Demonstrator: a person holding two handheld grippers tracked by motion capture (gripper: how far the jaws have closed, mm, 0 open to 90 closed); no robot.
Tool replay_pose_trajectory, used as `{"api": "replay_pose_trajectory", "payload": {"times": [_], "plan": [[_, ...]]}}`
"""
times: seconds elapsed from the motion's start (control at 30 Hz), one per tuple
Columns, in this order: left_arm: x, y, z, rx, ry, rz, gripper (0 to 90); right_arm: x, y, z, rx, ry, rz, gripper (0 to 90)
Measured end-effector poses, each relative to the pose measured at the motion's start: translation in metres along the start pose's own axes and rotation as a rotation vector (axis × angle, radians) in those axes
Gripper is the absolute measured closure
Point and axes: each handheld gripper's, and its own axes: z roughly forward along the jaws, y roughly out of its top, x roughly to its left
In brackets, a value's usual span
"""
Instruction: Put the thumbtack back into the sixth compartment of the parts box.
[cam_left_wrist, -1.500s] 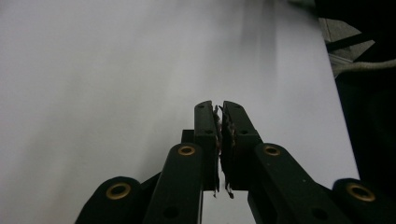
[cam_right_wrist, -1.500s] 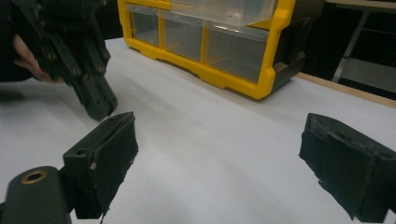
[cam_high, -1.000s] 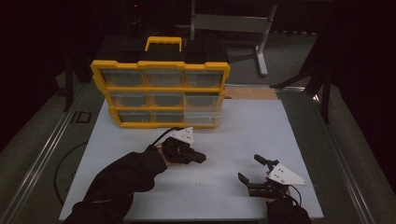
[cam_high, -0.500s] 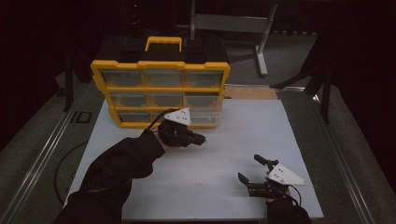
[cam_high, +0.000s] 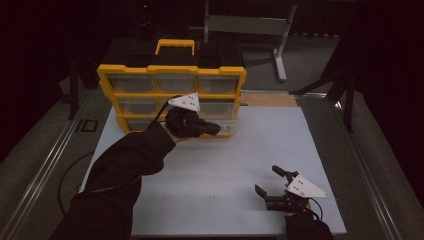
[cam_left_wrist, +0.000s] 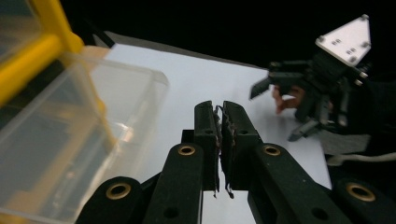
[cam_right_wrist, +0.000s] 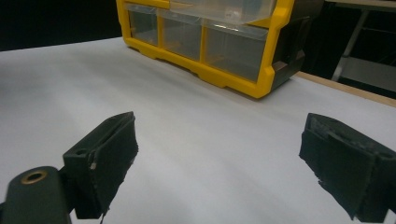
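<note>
The closed left gripper (cam_high: 212, 128) hovers beside a pulled-out clear drawer (cam_left_wrist: 79, 140) at its 9 o'clock on the yellow organizer (cam_high: 170, 95), drawer contents indiscernible, while the right gripper (cam_high: 270, 182) rests open.

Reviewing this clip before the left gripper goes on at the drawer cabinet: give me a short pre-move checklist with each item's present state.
1. Left gripper jaws closed with nothing between them: ok.
2. Left gripper raised in front of the yellow drawer cabinet, near its middle and lower rows: ok.
3. One clear drawer stands pulled out beside the left gripper: ok.
4. Contents of that drawer: cannot tell, too dim.
5. Right gripper jaws open, empty, low over the white tabletop, well away from the cabinet: ok.
6. Left gripper touching the drawer: cannot tell.
</note>
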Motion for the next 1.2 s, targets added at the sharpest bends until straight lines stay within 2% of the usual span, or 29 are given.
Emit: {"api": "replay_pose_trajectory", "payload": {"times": [0.17,0.3,0.5,0.57,0.67,0.73,0.83,1.07,1.2], "plan": [[0.009,0.009,-0.006,-0.027,0.017,-0.011,86.0,-0.001,0.0,-0.001,0.0,0.002,-0.001,10.8],[0.018,0.014,-0.009,-0.038,0.051,-0.026,86.0,0.0,0.0,0.0,-0.001,0.001,-0.001,10.9],[0.03,0.016,-0.009,-0.063,0.073,-0.056,86.0,-0.001,0.0,-0.001,-0.001,0.001,0.0,10.9],[0.032,0.015,-0.009,-0.064,0.081,-0.054,86.0,-0.001,0.0,-0.001,0.0,0.005,-0.002,10.8],[0.043,0.011,-0.007,-0.082,0.102,-0.095,86.0,0.0,0.0,-0.001,-0.002,0.006,-0.004,10.8],[0.046,0.01,-0.007,-0.095,0.107,-0.108,86.0,0.0,0.0,0.0,-0.002,0.007,-0.005,10.9],[0.052,0.009,-0.007,-0.11,0.153,-0.148,85.9,0.0,0.0,0.0,0.0,0.007,-0.003,10.9],[0.058,0.004,0.003,-0.074,0.214,-0.196,85.8,0.0,0.0,0.0,-0.002,0.009,-0.007,10.9],[0.059,0.004,0.007,-0.06,0.225,-0.215,85.8,0.0,0.0,0.0,0.002,0.011,-0.007,10.9]]}}
